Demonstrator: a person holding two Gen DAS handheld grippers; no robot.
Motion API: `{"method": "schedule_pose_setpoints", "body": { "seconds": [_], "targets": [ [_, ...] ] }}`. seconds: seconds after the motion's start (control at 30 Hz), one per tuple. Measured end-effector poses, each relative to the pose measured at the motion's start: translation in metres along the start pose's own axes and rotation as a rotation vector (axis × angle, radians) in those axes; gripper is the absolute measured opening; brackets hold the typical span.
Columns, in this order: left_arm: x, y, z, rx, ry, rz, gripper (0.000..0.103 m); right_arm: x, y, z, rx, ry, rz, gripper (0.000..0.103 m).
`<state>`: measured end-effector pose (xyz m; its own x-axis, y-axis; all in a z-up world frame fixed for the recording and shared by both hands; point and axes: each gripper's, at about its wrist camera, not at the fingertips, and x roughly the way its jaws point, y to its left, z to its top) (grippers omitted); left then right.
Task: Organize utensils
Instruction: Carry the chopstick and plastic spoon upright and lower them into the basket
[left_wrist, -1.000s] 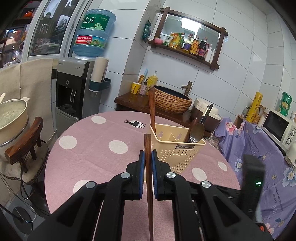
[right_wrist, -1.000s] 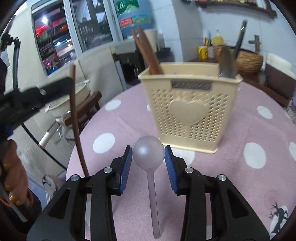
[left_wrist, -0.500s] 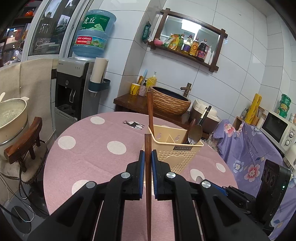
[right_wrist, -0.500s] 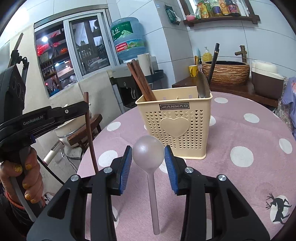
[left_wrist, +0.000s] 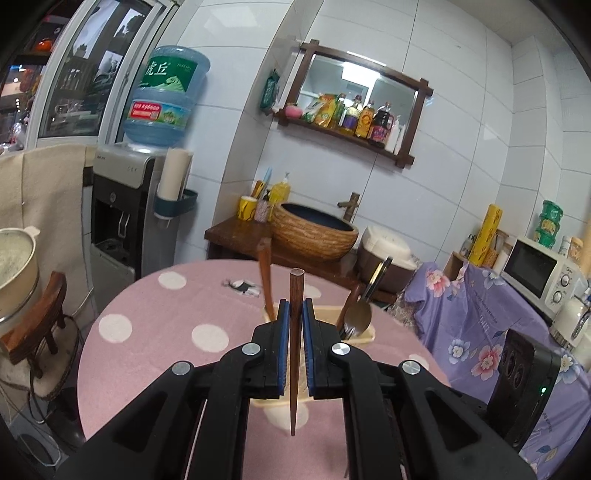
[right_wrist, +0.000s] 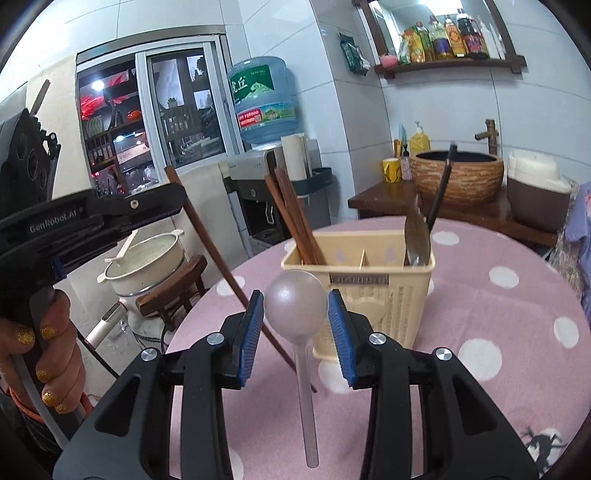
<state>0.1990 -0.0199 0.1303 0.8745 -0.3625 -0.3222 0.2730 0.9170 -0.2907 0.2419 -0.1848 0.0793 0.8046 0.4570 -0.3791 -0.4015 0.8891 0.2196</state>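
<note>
My left gripper (left_wrist: 294, 321) is shut on a brown wooden chopstick (left_wrist: 294, 354), held upright above the table and in front of the cream utensil basket (left_wrist: 364, 334), which it mostly hides. My right gripper (right_wrist: 296, 325) is shut on the bowl of a translucent grey spoon (right_wrist: 297, 306), handle pointing down toward me. In the right wrist view the basket (right_wrist: 373, 291) stands just behind the spoon. It holds brown chopsticks (right_wrist: 291, 221) in its left compartment and a metal spoon (right_wrist: 417, 236) in its right one. The left gripper's chopstick (right_wrist: 221, 266) slants at left.
The round table has a pink cloth with white dots (right_wrist: 480, 332). A wooden stool with a white pot (right_wrist: 147, 262) stands left of it. A water dispenser (left_wrist: 122, 221), a wooden counter with a woven basin (left_wrist: 314, 232) and a microwave (left_wrist: 535, 273) lie beyond.
Both grippers have risen and tilted, so the basket sits lower in each view. The left gripper's chopstick now covers the basket. Both grips are unchanged.
</note>
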Motion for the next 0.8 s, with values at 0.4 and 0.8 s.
{"method": "schedule_pose_setpoints", "body": {
  "seconds": [0.4, 0.8],
  "targets": [
    [0.020, -0.022, 0.115, -0.009, -0.065, -0.073, 0.008, -0.008, -0.015, 0.120, 0.015, -0.155, -0.032, 0.037],
    [0.066, -0.020, 0.093, 0.049, -0.032, 0.060, 0.008, 0.061, -0.039, 0.108, 0.013, -0.211, -0.198, 0.037]
  ]
}}
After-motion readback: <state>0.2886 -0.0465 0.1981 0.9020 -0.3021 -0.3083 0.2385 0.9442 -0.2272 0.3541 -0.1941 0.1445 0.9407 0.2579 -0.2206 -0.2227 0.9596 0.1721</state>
